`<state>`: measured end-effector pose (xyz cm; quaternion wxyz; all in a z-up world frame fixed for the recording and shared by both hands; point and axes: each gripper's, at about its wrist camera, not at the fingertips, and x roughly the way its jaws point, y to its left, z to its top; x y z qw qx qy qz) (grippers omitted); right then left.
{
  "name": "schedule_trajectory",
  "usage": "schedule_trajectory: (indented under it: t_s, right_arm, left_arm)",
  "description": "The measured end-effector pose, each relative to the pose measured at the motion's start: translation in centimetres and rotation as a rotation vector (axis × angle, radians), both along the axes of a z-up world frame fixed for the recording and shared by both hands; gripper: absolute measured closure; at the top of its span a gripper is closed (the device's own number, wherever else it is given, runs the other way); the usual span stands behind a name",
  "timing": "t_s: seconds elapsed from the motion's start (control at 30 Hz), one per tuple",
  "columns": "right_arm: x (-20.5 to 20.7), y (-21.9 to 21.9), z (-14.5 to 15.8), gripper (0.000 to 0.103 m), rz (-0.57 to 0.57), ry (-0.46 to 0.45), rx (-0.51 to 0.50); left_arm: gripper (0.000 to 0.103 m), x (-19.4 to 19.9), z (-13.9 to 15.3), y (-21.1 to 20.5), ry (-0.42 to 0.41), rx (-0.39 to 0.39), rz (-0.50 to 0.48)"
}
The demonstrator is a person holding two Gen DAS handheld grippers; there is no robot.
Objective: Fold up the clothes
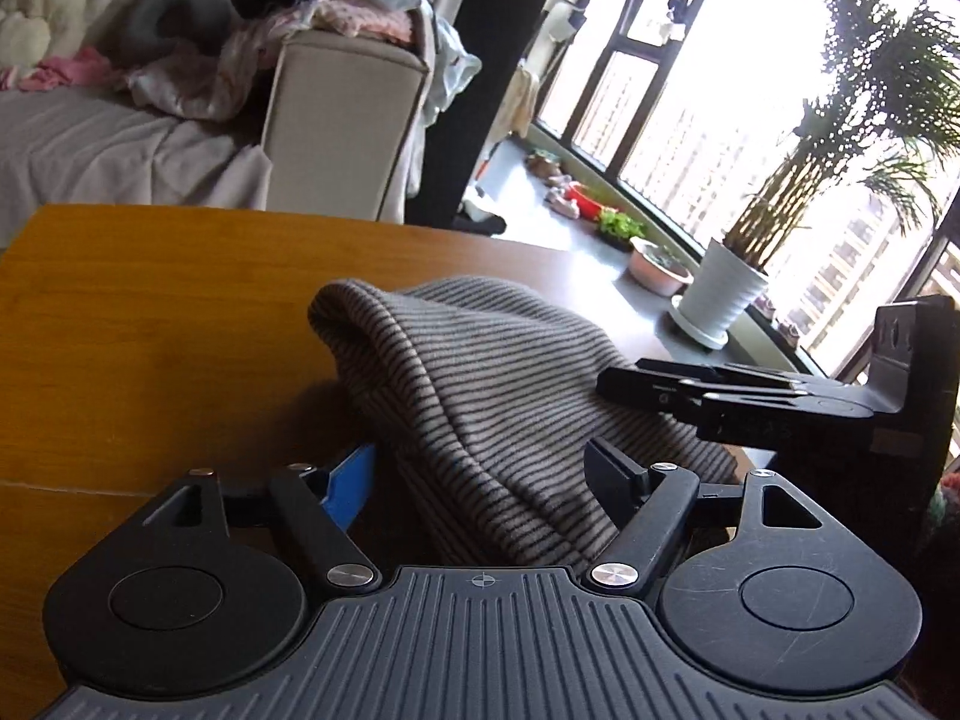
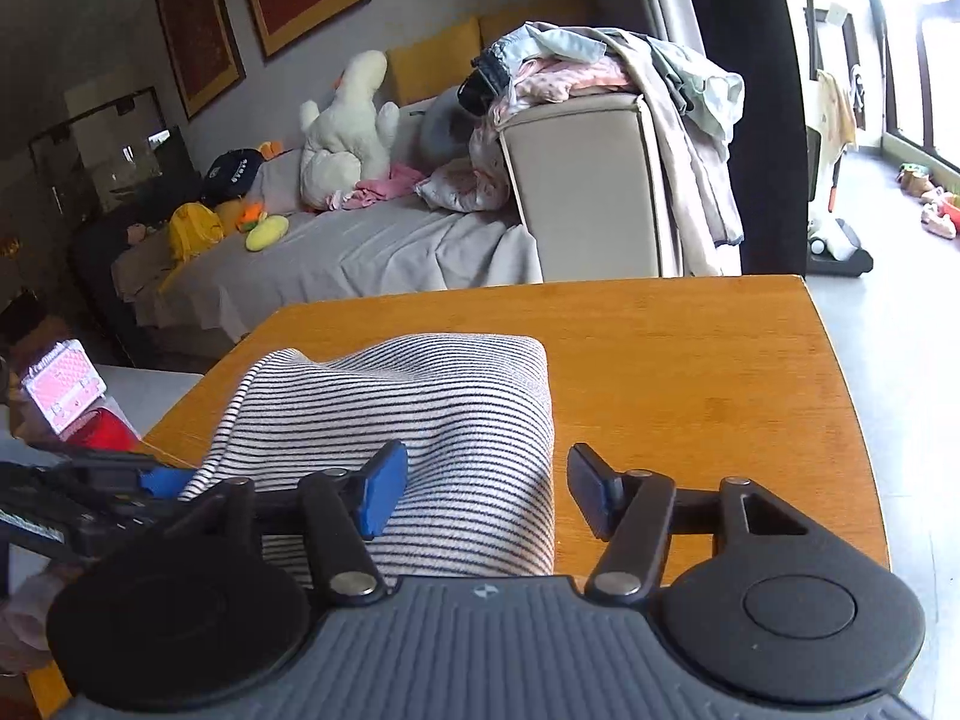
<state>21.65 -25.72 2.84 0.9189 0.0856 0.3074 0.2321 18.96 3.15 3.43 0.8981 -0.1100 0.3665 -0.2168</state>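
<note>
A wooden table fills mid-frame, with a sofa heaped with clothes at upper left and a potted palm by the windows. The striped garment lies bunched on the table. Left gripper and right gripper both hover low, jaws apart, straddling the cloth.

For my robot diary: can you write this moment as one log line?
task: fold clothes | striped garment bunched on wooden table | left gripper open | right gripper open
</note>
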Motion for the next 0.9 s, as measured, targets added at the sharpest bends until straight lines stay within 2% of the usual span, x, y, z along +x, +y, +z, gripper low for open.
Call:
schedule_trajectory:
  t_s: [0.17, 0.3, 0.33, 0.37, 0.47, 0.53, 0.73, 0.9]
  right_arm:
    - [-1.5, -2.5, -1.6, 0.019, 0.011, 0.123, 0.113]
    - [-1.5, -3.0, -3.4, 0.019, 0.016, 0.216, 0.224]
    - [-1.4, -2.5, -3.6, 0.021, 0.032, 0.217, 0.224]
    - [-1.3, -1.7, -3.7, 0.027, 0.056, 0.211, 0.21]
    - [-0.7, 0.7, -3.4, 0.028, 0.089, 0.187, 0.149]
    - [0.2, 2.0, -3.4, 0.028, 0.101, 0.186, 0.148]
    - [3.9, 7.4, -3.6, 0.029, 0.152, 0.148, 0.139]
    - [7.3, 12.8, -3.8, 0.029, 0.187, 0.122, 0.14]
  left_arm:
    - [0.032, 0.4, -1.1, -0.2, 0.039, -0.018, -0.024]
    - [0.032, 0.2, -1.5, -0.1, 0.035, -0.012, -0.036]
    - [0.032, 0.2, -1.6, 0.0, 0.033, -0.014, -0.036]
    - [0.032, 0.3, -1.7, 0.1, 0.034, -0.019, -0.037]
    - [0.033, 0.4, -2.0, 0.7, 0.034, -0.033, -0.039]
    - [0.035, 0.5, -2.1, 1.4, 0.027, -0.036, -0.034]
    - [0.038, 1.6, -2.3, 6.1, -0.008, -0.057, 0.048]
    - [0.038, 2.8, -1.9, 10.7, -0.036, -0.019, 0.141]
